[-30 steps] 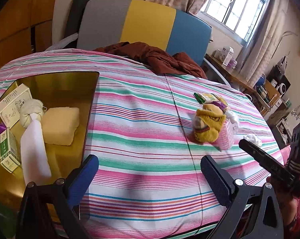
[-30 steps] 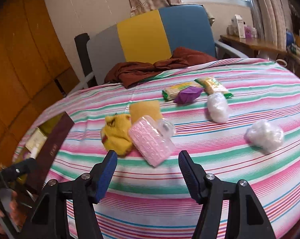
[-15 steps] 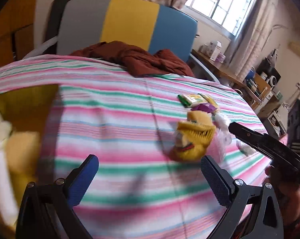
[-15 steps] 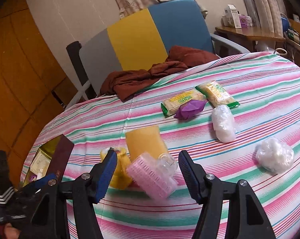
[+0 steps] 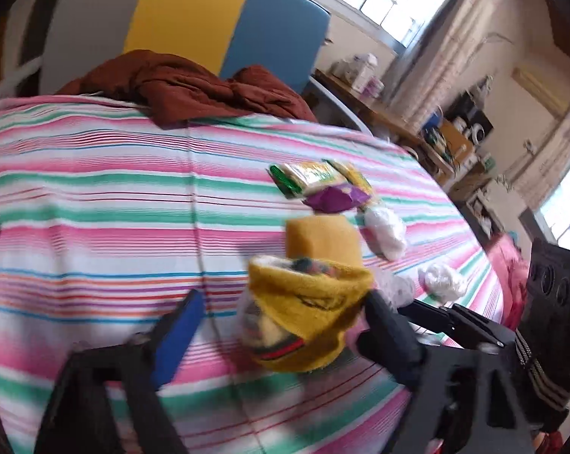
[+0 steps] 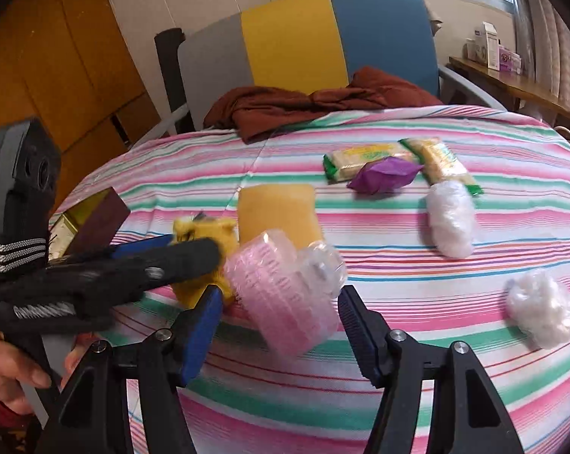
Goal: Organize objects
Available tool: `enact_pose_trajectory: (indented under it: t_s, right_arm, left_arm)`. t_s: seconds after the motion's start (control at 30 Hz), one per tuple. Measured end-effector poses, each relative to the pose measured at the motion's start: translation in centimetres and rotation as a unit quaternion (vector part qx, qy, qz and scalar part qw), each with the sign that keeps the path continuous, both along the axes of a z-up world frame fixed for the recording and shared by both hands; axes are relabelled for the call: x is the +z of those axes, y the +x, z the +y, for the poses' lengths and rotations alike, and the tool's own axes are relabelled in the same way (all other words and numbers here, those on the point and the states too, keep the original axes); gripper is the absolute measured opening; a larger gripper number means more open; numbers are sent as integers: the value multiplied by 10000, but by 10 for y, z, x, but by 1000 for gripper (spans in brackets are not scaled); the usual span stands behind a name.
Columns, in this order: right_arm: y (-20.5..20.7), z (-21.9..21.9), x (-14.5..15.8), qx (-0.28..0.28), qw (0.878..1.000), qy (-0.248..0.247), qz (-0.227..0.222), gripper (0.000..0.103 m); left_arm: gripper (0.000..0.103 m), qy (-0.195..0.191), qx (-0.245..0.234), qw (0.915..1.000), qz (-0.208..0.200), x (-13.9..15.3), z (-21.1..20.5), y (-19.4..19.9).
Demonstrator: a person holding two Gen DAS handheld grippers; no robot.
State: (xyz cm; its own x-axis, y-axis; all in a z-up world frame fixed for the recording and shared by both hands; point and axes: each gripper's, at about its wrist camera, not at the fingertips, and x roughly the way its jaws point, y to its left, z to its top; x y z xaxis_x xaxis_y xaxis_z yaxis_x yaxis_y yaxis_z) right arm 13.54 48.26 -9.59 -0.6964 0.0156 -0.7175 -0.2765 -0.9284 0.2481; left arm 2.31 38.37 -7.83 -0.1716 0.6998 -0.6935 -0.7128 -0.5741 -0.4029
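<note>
The left gripper (image 5: pixel 281 325) reaches over the striped tablecloth (image 5: pixel 95 227) with its jaws closing around the yellow sock (image 5: pixel 307 314), which lies bundled between the blue pad and the black finger. The frame is blurred, so I cannot tell whether both pads already press on the cloth; the blue pad seems to stand clear of it. The sock sits low between the fingers, probably so the closing jaws catch its bulk rather than a loose fold.

The right gripper (image 6: pixel 279 331) hovers just beside it with its jaws apart, straddling the pink wrapped pack (image 6: pixel 285 295) without touching it. That pack leans against the yellow sponge (image 6: pixel 279 215) and the sock, so both hands work the same small heap, each on its own item.

Further out on the cloth lie two green-edged snack packets (image 6: pixel 364 159), a purple wrapper (image 6: pixel 383 178) and two white plastic bundles (image 6: pixel 449 215), still loose and well apart from the heap. At the left edge of the right-hand view a gold box (image 6: pixel 88 219) stands open; it is likely where the items are meant to go. A brown garment (image 6: pixel 303 106) is draped at the table's far rim, by the chair (image 6: pixel 296 38).
</note>
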Motion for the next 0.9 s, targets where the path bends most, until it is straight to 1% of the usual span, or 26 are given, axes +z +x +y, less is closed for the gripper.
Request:
enact_pose_trajectory:
  t_s: [0.03,0.07,0.1,0.13,0.17,0.2,0.3,0.37,0.53,0.6,0.7,0.8,0.83,0.9]
  right_arm:
    - [-1,-1,-2,-58,10000,65,-47,54]
    - [-1,-1,-4,-78,9998,144,-88,50]
    - [1,-1,-4,-84,9999,130,-49,49]
    - [3,1,-4,-91,9999,72,-16,48]
    - [6,1,-4,-90,10000,35,-12,48]
    - [8,2,-4,-107,9999,45,-12,47]
    - [15,0,-1,-160,9998,89,-75,47]
    - [22,3,1,-297,9995,84,-92,47]
    - [40,12,8,-463,9988,-144,-13,47]
    - [48,15,11,-499,9979,-384,133,47]
    - [59,19,20,-594,9949,-696,435,46]
    - [64,27,27,-609,9870,-1232,828,43]
    - [63,29,28,-668,9853,-1314,859,43]
    - [59,29,32,-766,9872,-1134,813,43]
  left_arm:
    - [62,129,-65,9999,-50,0,0,-1]
    - [58,201,-37,9998,-66,1,-1,-2]
    - [49,176,-27,9998,-73,1,-2,-4]
    - [44,148,-46,9998,-82,1,-3,-4]
    - [42,114,-70,9999,-42,1,-5,-5]
    - [36,8,-108,9999,76,0,-6,-4]
    - [32,60,-137,9999,80,-3,-14,-3]
    - [31,45,-34,9999,117,-4,-20,-3]
    - [30,75,206,9996,163,-2,-40,-8]
    - [30,171,276,9994,100,1,-49,-8]
    - [29,174,308,9992,209,5,-56,-3]
    - [29,202,304,9990,257,8,-61,1]
    - [29,211,317,9990,243,8,-62,1]
    - [29,141,390,9985,348,9,-62,-1]
